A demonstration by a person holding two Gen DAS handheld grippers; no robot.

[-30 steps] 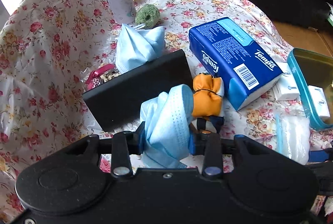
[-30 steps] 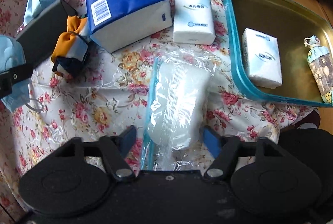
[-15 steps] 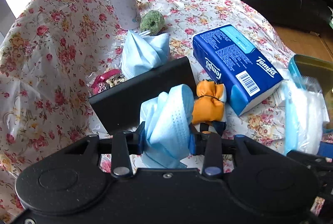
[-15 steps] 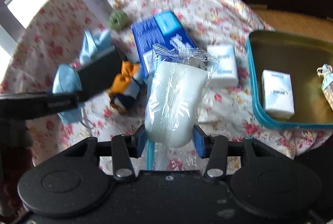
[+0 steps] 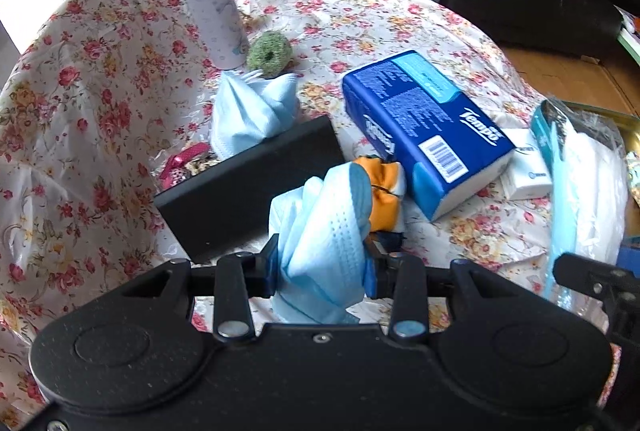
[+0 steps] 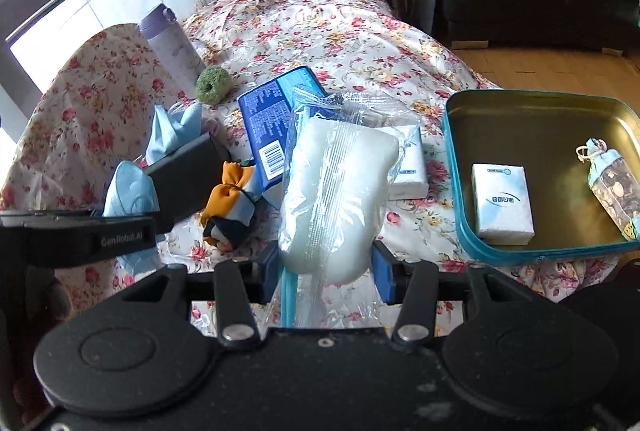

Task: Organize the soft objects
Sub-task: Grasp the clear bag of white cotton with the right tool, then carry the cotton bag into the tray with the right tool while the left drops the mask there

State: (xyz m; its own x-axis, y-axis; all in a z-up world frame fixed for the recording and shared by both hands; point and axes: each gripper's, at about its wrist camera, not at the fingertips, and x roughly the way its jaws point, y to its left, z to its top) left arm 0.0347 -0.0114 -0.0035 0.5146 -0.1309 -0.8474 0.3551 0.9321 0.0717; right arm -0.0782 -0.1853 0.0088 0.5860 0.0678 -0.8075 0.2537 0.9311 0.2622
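My left gripper (image 5: 322,267) is shut on a crumpled light-blue face mask (image 5: 324,231), held above the floral cloth. A second blue mask (image 5: 252,115) lies behind a black box (image 5: 248,183). My right gripper (image 6: 326,267) is shut on a clear zip bag with a white soft pad (image 6: 336,191), lifted off the table. To its right stands a teal tin tray (image 6: 540,259) holding a small white tissue pack (image 6: 502,203) and a patterned pouch (image 6: 612,187). An orange-and-navy cloth bundle (image 6: 230,203) lies between the two grippers.
A big blue Tempo tissue pack (image 5: 424,127) lies mid-table with a small white tissue pack (image 5: 528,171) beside it. A purple bottle (image 5: 212,11) and a green scrubby ring (image 5: 268,51) stand at the back. A pink item (image 5: 180,163) lies left of the box.
My right gripper closed on the clear bag and raised it off the cloth, tilting upward. The left gripper kept its hold on the mask and barely moved.
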